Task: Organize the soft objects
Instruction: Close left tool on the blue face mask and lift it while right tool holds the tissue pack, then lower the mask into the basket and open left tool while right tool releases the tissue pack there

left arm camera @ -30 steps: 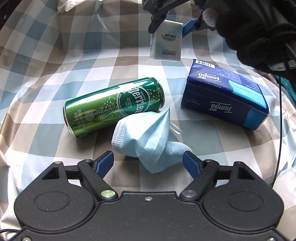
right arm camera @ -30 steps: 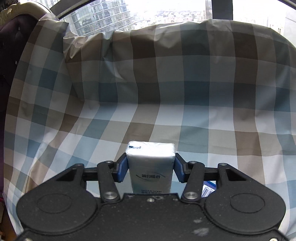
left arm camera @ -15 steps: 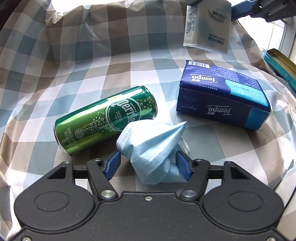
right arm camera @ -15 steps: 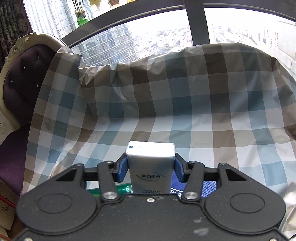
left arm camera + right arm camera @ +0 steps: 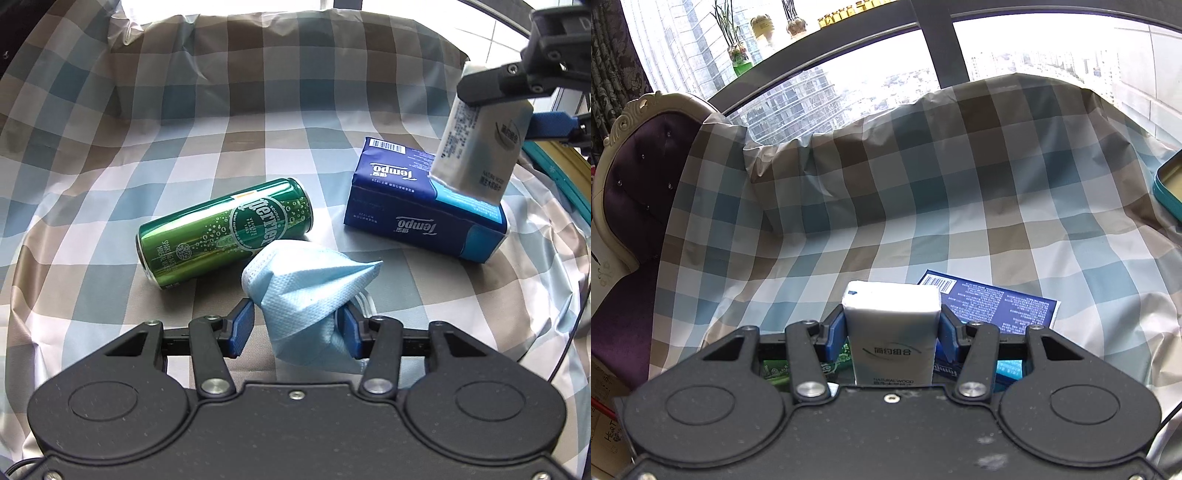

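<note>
nearby, face mask [image 5: 310, 295] touches the can [image 5: 225, 232].

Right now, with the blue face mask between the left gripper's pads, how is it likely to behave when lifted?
The face mask already bunches into folds, so it will probably sag and hang floppy. It looks thin, likely very light. The left gripper is closing on crumpled cloth only, so the mask may slip; its ear loop could trail.
</note>
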The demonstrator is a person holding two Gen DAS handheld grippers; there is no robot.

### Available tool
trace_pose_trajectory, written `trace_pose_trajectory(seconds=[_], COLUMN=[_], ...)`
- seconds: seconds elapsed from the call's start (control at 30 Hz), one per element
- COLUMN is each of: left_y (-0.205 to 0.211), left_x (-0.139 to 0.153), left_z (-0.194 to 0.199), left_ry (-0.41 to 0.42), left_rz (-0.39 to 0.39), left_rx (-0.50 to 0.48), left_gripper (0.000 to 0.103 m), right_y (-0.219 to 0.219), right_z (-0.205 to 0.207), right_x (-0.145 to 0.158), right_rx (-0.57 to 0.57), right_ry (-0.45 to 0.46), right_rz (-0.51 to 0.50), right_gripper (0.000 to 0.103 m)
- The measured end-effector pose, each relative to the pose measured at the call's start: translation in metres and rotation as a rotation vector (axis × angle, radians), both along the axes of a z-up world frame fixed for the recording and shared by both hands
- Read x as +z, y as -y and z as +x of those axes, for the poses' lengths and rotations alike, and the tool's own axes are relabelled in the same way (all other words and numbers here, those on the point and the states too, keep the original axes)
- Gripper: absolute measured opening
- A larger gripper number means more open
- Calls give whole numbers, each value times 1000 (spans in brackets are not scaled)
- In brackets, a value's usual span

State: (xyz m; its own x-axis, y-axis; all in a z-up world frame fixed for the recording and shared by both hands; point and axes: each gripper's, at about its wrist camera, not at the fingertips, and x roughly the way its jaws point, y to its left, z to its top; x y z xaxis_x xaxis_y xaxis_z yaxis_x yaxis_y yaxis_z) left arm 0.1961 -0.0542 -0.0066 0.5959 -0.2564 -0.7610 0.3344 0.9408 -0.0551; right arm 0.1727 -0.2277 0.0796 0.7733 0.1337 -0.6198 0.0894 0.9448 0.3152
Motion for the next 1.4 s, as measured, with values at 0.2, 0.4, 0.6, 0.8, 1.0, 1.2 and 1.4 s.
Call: trace_pose_trajectory(seconds=[0.2,0.4,0.6,0.8,1.0,1.2,1.4], left_y=[-14,-27,-44,-60,-74,-85,-84], left_x=[19,39,55,62,64,57,45], left_z=[-23,-53,-88,-120,-151,-163,-167], left_ry=[20,64,90,95,82,43,13], left_rz=[-27,-54,-85,-109,-143,-166,-145], left_rx=[22,29,32,44,52,85,99], left_gripper=[49,49,49,49,49,49,50], right_y=[-8,-14,-22,-30,-39,-42,-45], right_z=[-33,-73,-120,-168,-212,-243,-261], right_x=[-2,2,10,10,5,1,-6], right_rx=[-9,-8,-15,-19,-26,-35,-37], right_ry=[5,28,75,96,98,99,85], right_rz=[-1,17,20,40,51,63,49], right_gripper=[50,50,50,50,50,50,50])
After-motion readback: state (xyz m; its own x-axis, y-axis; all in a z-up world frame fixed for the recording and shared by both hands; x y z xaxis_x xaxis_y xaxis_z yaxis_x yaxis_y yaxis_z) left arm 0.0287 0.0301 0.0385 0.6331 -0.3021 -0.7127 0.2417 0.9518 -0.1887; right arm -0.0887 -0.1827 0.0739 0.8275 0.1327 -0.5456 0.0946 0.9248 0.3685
